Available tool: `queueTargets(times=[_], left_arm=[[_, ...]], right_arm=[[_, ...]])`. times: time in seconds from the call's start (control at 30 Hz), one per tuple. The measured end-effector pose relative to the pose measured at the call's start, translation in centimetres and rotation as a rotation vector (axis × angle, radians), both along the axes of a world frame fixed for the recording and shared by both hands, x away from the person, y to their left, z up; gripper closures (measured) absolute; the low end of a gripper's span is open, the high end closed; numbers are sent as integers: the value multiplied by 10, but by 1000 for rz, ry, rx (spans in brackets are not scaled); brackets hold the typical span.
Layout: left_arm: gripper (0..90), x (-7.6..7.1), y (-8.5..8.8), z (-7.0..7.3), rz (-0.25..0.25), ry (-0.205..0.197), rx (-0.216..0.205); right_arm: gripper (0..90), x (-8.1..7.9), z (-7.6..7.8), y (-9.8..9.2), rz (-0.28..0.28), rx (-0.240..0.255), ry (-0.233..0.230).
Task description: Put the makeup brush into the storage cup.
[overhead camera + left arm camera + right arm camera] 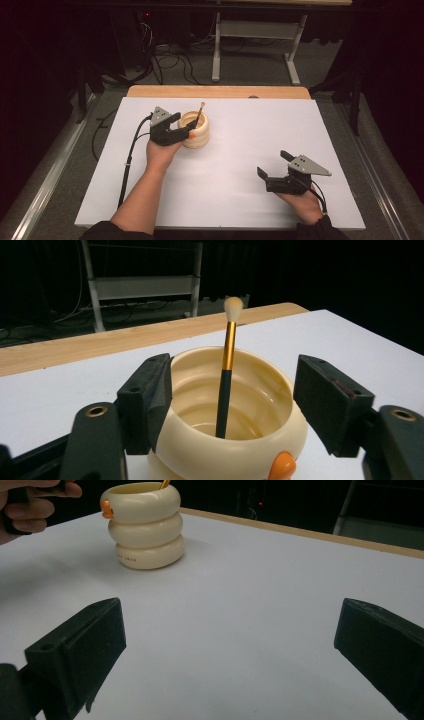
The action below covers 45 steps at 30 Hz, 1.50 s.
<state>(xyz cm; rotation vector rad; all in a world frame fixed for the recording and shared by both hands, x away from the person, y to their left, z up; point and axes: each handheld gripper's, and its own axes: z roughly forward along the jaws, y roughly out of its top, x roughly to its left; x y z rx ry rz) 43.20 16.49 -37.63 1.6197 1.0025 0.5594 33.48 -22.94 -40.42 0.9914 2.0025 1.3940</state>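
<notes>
A cream ringed cup [197, 134] with a small orange knob stands on the white table top, left of the middle. A makeup brush [200, 111] with a black and gold handle leans upright inside it, bristles up. My left gripper [184, 125] is at the cup's near-left side, open. In the left gripper view the cup [240, 455] sits between the two jaws and the brush [227, 365] stands free, with nothing gripping it. My right gripper [272, 162] rests low at the front right, open and empty. From there the cup [145, 525] shows far off at upper left.
A white sheet [240, 200] covers the table, with a wooden strip [220, 91] along its far edge. Behind it stand a grey metal frame [250, 30] and loose cables on the floor. A black cable [127, 160] trails from the left gripper.
</notes>
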Motion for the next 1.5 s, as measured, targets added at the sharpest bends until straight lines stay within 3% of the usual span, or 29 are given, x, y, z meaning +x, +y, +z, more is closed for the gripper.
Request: queueTargets(times=[0.63, 0.9, 1.1, 1.37, 1.5], left_arm=[[217, -3, 1, 1, -11, 13, 14], [181, -12, 4, 4, -26, 9, 24], [134, -18, 3, 2, -49, 28, 70], [82, -28, 7, 0, -56, 41, 48], [81, -35, 10, -1, -47, 40, 57]], right_arm=[[16, 0, 0, 0, 0, 1, 2], [16, 0, 0, 0, -2, 2, 2], [16, -1, 0, 1, -4, 3, 3], [16, -1, 0, 1, -7, 0, 1], [16, -1, 0, 0, -5, -1, -1]])
